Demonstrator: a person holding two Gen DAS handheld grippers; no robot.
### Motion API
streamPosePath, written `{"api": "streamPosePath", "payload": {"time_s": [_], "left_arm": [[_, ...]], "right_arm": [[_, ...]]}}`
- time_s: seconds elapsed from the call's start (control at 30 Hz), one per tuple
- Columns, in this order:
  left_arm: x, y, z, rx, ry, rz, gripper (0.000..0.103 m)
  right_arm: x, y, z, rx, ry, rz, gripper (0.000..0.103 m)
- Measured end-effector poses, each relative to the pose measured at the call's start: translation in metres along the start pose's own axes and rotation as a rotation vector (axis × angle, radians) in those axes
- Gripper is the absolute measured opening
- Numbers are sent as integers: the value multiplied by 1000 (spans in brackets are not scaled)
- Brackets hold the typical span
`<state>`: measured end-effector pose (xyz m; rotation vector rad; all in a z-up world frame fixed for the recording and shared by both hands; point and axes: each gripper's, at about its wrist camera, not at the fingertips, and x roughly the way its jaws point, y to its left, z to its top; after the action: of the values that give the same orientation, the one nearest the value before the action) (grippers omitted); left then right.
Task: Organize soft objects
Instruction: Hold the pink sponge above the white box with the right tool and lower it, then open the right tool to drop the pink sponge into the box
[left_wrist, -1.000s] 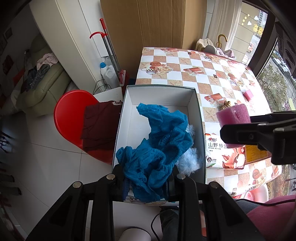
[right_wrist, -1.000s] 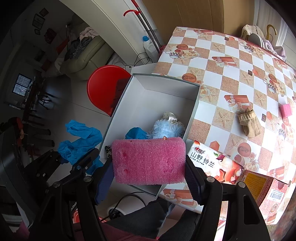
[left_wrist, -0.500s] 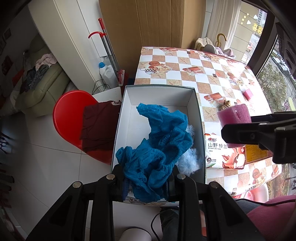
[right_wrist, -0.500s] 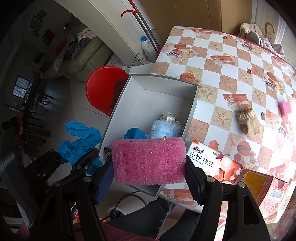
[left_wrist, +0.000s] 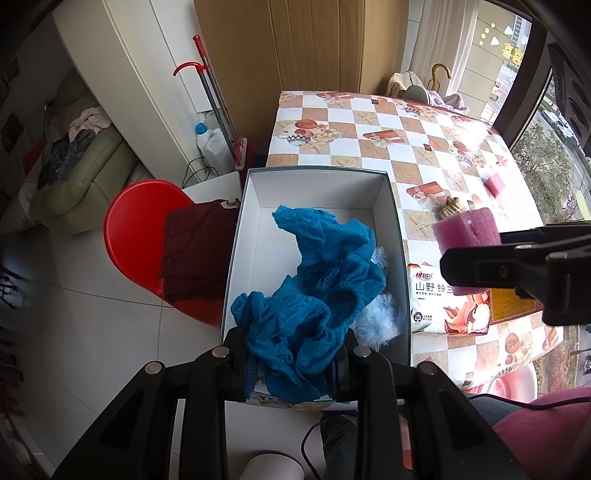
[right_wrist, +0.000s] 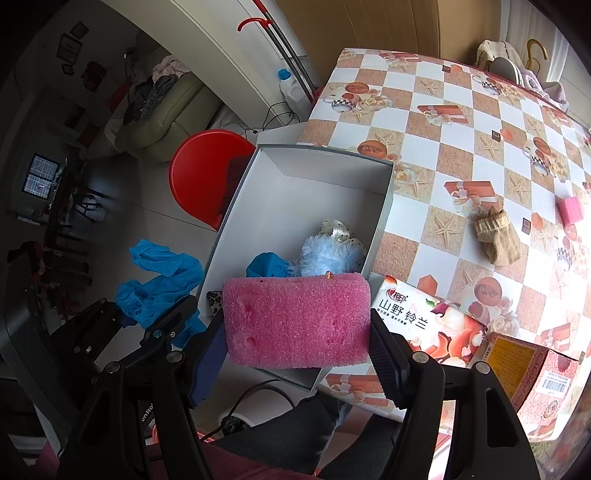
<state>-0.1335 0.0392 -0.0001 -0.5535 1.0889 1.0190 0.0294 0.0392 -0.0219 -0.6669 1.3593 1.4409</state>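
My left gripper is shut on a crumpled blue knit cloth, which hangs above the open white box; the same blue cloth shows at the left of the right wrist view. My right gripper is shut on a pink sponge block, held over the box's near right corner; that sponge shows at the right of the left wrist view. Inside the box lies a pale blue fluffy toy beside a blue piece. The box stands at the table's left edge.
On the checked table lie a beige sock, a small pink block, a tissue pack and an orange carton. A red stool with a dark red cloth stands left of the box. A person's lap shows below.
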Motion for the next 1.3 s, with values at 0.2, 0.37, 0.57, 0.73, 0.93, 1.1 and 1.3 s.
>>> {"api": "streamPosePath", "payload": {"time_s": [0.2, 0.37, 0.57, 0.73, 0.93, 1.1, 1.3], "left_arm": [[6, 1, -2, -17, 18, -6, 32], [11, -2, 0, -17, 38, -7, 32], [10, -2, 1, -13, 43, -10, 32], [16, 3, 6, -28, 58, -16, 32], [27, 8, 12, -37, 76, -26, 33], [32, 7, 17, -37, 72, -40, 37], [46, 9, 29, -46, 87, -43, 37]], "right_arm": [[2, 2, 2, 0, 3, -5, 71], [3, 2, 6, 7, 7, -7, 71], [4, 3, 10, 0, 7, -13, 71], [7, 4, 15, -4, 8, -20, 71], [19, 8, 30, -10, 24, -25, 71], [30, 10, 46, -4, 25, -37, 71], [45, 13, 63, -18, 41, -76, 72]]}}
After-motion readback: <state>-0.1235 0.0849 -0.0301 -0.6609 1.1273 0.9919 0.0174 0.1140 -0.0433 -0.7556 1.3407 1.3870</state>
